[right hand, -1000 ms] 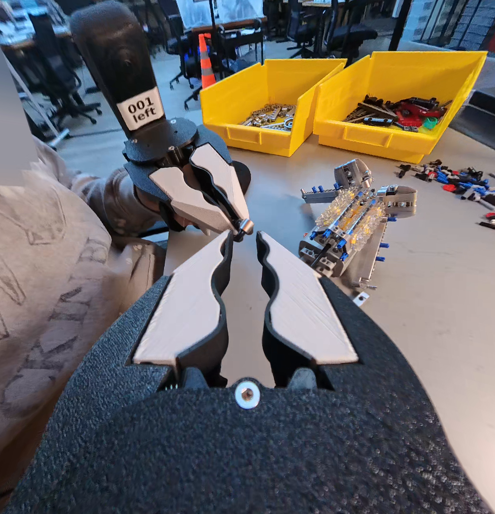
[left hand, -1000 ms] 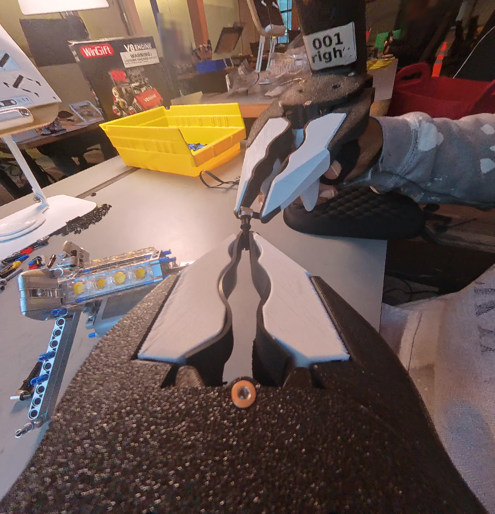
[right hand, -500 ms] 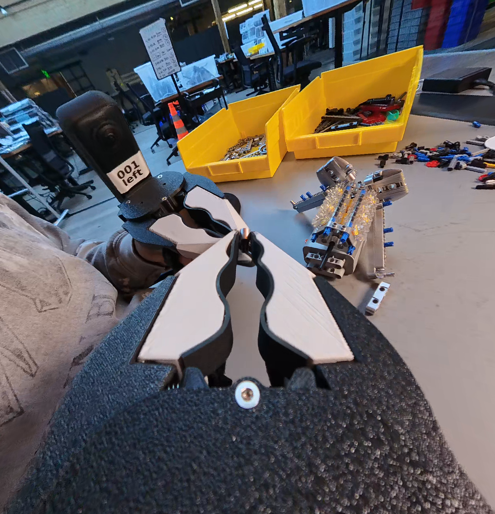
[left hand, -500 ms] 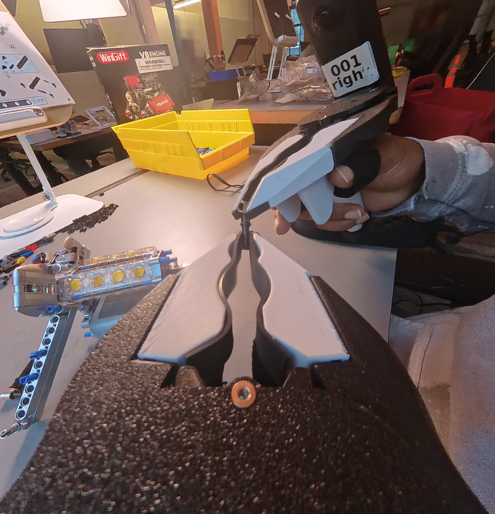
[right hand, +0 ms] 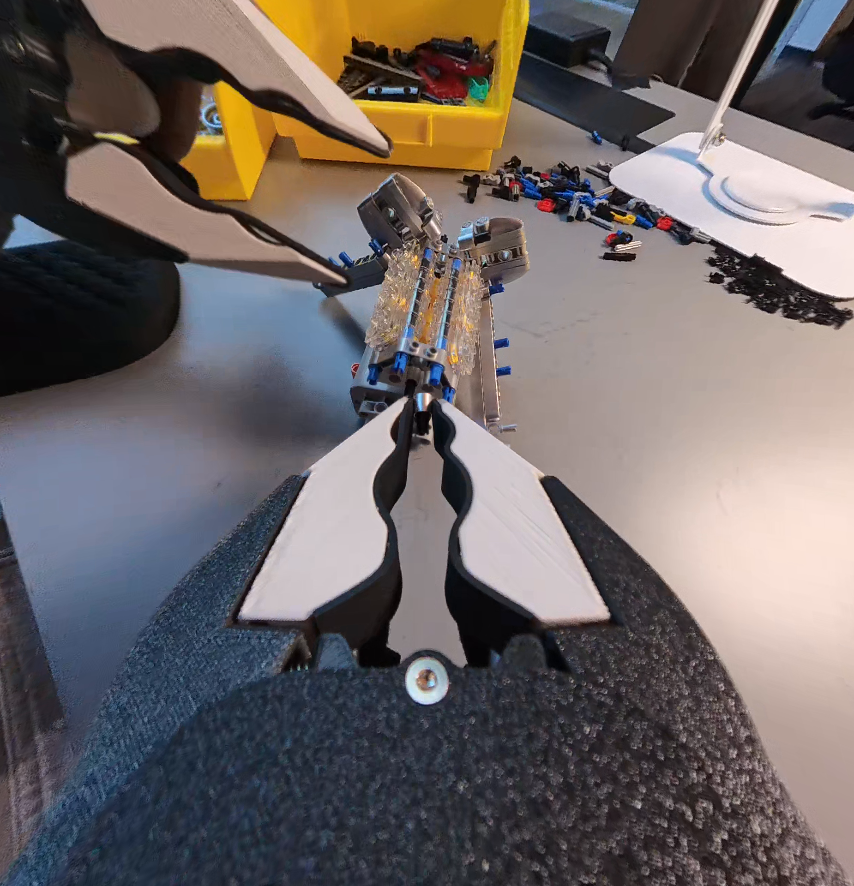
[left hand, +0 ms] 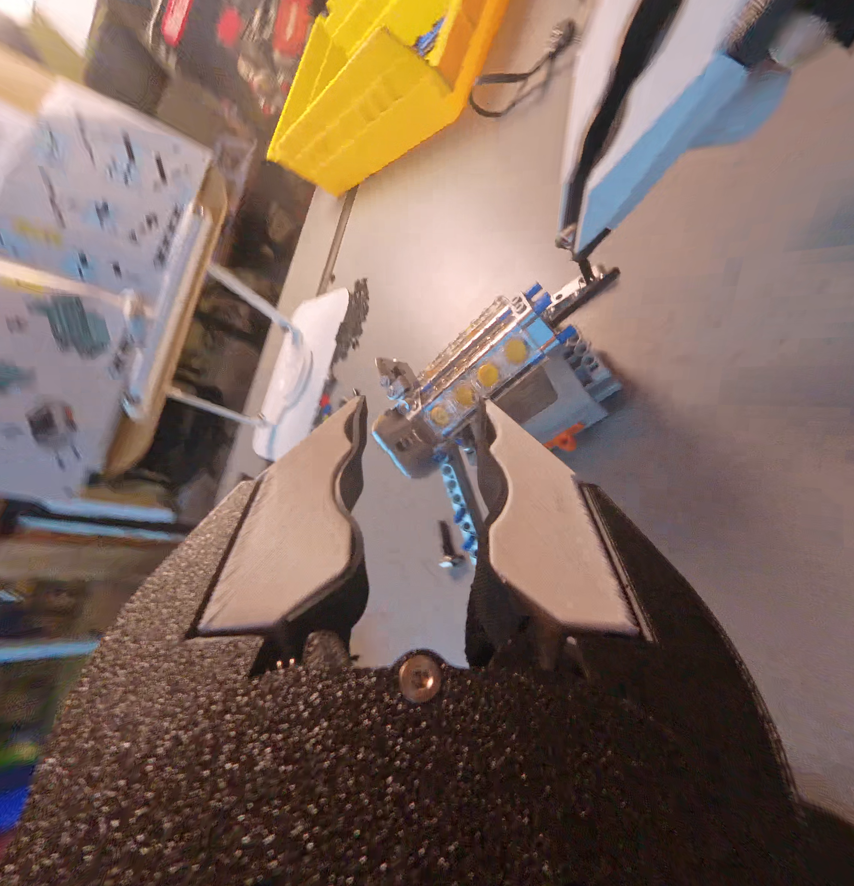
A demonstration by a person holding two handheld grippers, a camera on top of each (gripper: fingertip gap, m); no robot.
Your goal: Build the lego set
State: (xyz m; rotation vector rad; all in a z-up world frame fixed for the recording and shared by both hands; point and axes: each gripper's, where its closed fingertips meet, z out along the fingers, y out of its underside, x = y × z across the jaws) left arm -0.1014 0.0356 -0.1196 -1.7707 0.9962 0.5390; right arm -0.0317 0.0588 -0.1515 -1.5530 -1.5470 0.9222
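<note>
Grey-padded left claw [left hand: 422, 405] is now spread wide and empty, swung over the engine model [left hand: 487, 383] mid-counter [left hand: 703, 431]. The small black pin [right hand: 420, 414] it pinched half a second ago has crossed over: right claw [right hand: 421, 405] is clamped on it, tip at the model's near end, contact unclear. Loose parts [right hand: 573, 201] sit near the far right edge

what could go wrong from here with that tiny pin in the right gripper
1. The right gripper pinches the small pin only at its fingertips; it may slip or twist out near the engine model.
2. The open left gripper hangs close above the model and could knock it.
3. The left wrist view is motion-blurred, so aim there is uncertain.
</note>
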